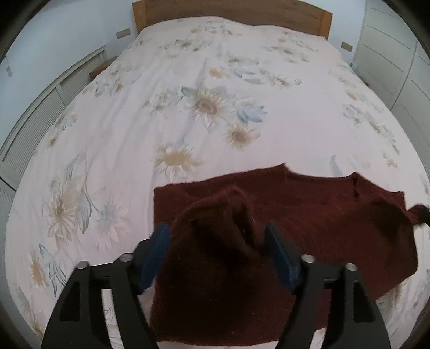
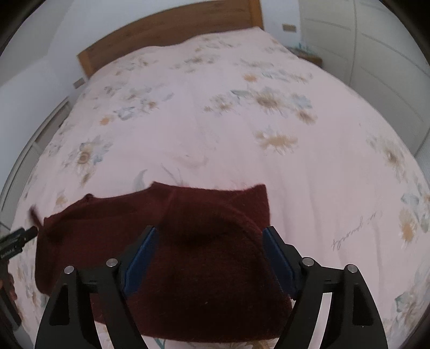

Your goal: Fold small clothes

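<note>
Left gripper [image 1: 215,257]: jaws stand fairly wide, a bunched hump of the maroon knit [image 1: 309,214] rising between the blue pads [image 1: 156,255]; I cannot tell whether they actually pinch it.
Right gripper [image 2: 209,257]: same stance, a rounded fold of the maroon knit [image 2: 107,225] heaped between its pads [image 2: 139,257]; grip not clear either.
Garment: partly lifted at the near side, its far part spread ahead of both tools on the floral bedspread [image 1: 188,80].
Risk, slip: thick fuzzy cloth between wide jaws could slide out if one side is pulled harder, and the fold would land crooked.
Risk, bunching: both tools seem to carry lumps, not flat corners, so a crease could get trapped inside the fold.
Risk, snag: the pads might catch the bedspread under the knit and drag it along.
Edges: the garment's far hem lies straight ahead of the tools; a small dark tail [image 1: 419,212] sticks out at the left tool's far right.
Open room: broad bedspread ahead up to the wooden headboard [image 1: 231,10]; wardrobe doors [image 2: 376,53] well off to the right tool's right.
</note>
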{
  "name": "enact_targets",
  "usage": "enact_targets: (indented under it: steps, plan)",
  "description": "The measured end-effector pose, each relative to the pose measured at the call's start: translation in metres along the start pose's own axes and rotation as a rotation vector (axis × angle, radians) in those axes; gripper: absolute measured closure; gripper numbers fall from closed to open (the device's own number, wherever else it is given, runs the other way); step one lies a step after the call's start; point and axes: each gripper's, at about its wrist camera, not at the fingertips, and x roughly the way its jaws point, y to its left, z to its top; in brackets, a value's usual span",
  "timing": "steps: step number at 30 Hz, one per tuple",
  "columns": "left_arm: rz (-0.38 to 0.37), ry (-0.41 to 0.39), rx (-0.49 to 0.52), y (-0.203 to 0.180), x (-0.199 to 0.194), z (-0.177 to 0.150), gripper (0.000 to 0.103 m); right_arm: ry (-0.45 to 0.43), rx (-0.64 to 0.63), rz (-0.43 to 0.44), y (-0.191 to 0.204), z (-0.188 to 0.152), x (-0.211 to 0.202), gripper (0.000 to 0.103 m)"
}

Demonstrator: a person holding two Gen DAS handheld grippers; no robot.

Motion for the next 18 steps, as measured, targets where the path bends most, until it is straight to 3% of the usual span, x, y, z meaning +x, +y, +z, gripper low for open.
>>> enact_targets:
  steps: [5,11,18]
  plan:
    - [-0.025,-0.047,0.059,-0.022,-0.015,-0.007,0.001,-0.038,-0.118,0.01,0.035,-0.015,-0.014,0.02]
    - [-0.097,-0.086,0.14,-0.056,-0.014,-0.036,0.001,-0.082,-0.312,-0.035,0.086,-0.06,-0.007,0.02]
    - [-0.124,-0.036,0.172,-0.077,0.015,-0.073,0.001,-0.01,-0.354,-0.058,0.099,-0.102,0.031,0.02]
